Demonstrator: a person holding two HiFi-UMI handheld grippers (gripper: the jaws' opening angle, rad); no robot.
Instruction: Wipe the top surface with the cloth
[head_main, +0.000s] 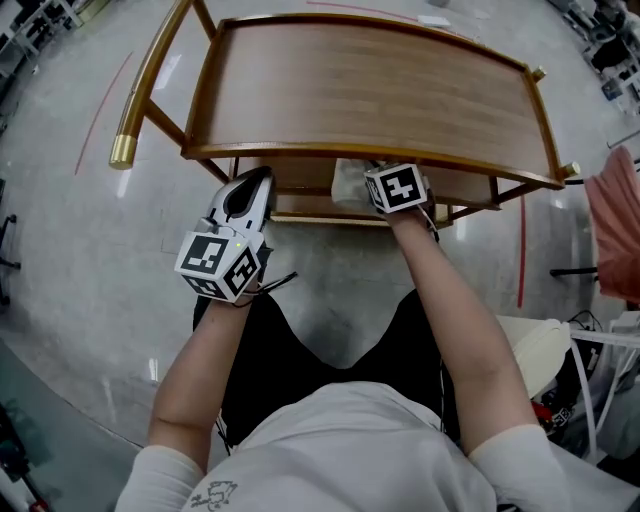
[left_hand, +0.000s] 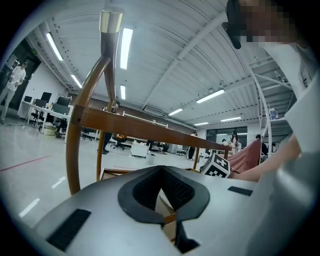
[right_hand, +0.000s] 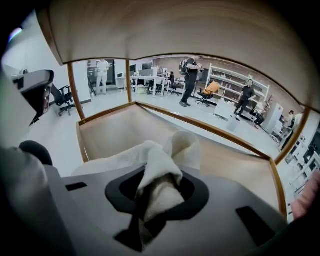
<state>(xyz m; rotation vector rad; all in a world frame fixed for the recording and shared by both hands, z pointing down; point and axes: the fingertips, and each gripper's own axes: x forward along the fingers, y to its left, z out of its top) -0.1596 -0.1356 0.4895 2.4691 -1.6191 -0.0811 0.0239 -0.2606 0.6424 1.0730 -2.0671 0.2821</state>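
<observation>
**Head view.**
- Wooden cart (head_main: 160, 95), upper half of frame.
- Top tray (head_main: 370, 90): rimmed, wood grain showing across its whole surface.
- Lower shelf (head_main: 300, 207): seen under the tray's near edge.
- Cloth (head_main: 350, 183): white, below the tray at frame centre, just left of my right gripper (head_main: 398, 188), which reaches in beneath the tray.
- My left gripper (head_main: 255, 190): left of centre, outside the near edge, apart from the cloth.

**Left gripper view.**
- Left gripper (left_hand: 165, 200): jaws together, nothing between them.
- Tray edge runs across mid-frame; handle post (left_hand: 111, 30) at upper left.
- Right gripper's marker cube (left_hand: 218, 166) at centre right.

**Right gripper view.**
- Right gripper (right_hand: 157, 197): jaws clamped on the cloth (right_hand: 160, 165), which bunches between them and spills forward.
- Lower shelf (right_hand: 115, 130) lies beyond it.
- Tray underside (right_hand: 175, 30) fills the top of the frame.
</observation>
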